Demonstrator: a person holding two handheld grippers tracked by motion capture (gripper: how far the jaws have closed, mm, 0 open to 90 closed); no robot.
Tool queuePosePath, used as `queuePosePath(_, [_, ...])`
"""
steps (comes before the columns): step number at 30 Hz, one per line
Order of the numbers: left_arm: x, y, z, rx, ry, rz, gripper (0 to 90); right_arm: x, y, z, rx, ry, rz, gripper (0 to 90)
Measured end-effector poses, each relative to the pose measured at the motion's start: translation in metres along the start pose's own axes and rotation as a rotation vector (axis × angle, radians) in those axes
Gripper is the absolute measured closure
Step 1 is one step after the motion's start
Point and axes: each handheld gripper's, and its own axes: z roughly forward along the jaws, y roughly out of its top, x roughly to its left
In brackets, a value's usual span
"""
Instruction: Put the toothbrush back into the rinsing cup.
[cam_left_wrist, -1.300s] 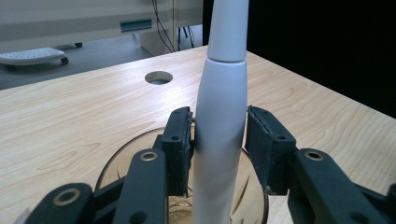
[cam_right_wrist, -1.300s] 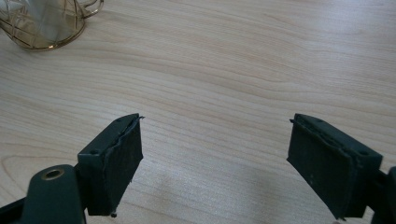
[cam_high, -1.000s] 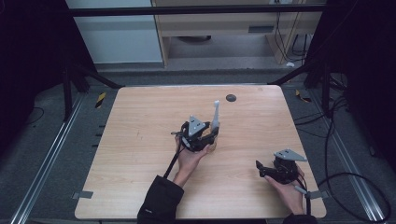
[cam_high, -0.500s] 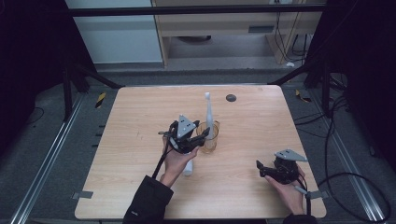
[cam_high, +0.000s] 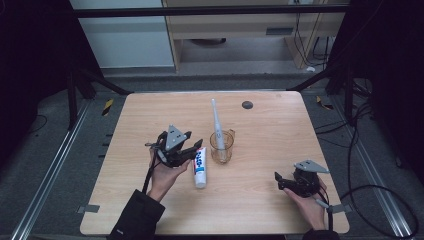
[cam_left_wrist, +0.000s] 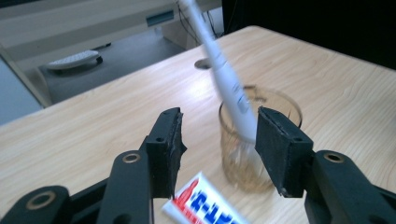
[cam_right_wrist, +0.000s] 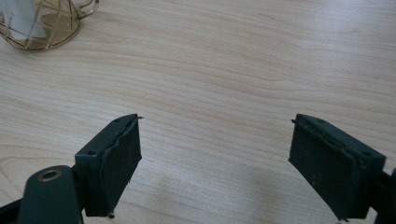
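Left hand-held gripper (cam_high: 196, 148) has just opened, jaws wide and empty, just left of glass cup (cam_high: 222, 148). Toothbrush (cam_high: 217, 125) stands in cup mid-worktop (cam_high: 280, 125), long axis leaning toward far edge. Toothpaste tube (cam_high: 200, 167) lies flat beside cup. Right hand-held gripper (cam_high: 278, 181) open, bare wood around it.

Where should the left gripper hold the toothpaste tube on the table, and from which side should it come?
Probably the toothpaste tube at mid-body, from above, jaws across its narrow width: it lies flat beside the cup, so the left gripper clears it.
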Motion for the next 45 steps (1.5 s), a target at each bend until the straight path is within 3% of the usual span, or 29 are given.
queuePosePath(11, [0.009,-0.044,-0.008,0.102,-0.025,-0.038,56.7,0.001,-0.001,0.001,0.005,0.000,-0.002,16.7])
queuePosePath(17, [0.007,-0.061,-0.004,0.153,-0.026,-0.042,67.4,0.002,-0.001,0.002,0.011,-0.002,-0.014,16.7])
queuePosePath(22, [0.001,-0.064,-0.001,0.186,-0.054,-0.041,76.6,0.002,0.000,0.002,0.013,0.001,-0.014,16.8])
queuePosePath(29, [-0.009,-0.061,0.001,0.193,-0.097,-0.043,89.2,0.003,0.000,0.002,0.018,0.004,-0.013,16.8])
queuePosePath(37, [-0.033,-0.053,0.020,0.209,-0.154,-0.024,89.8,0.003,0.000,0.002,0.019,0.003,-0.014,16.8])
queuePosePath(45, [-0.047,-0.056,0.040,0.276,-0.187,0.010,89.8,0.002,-0.001,0.003,0.019,0.003,-0.020,16.8])
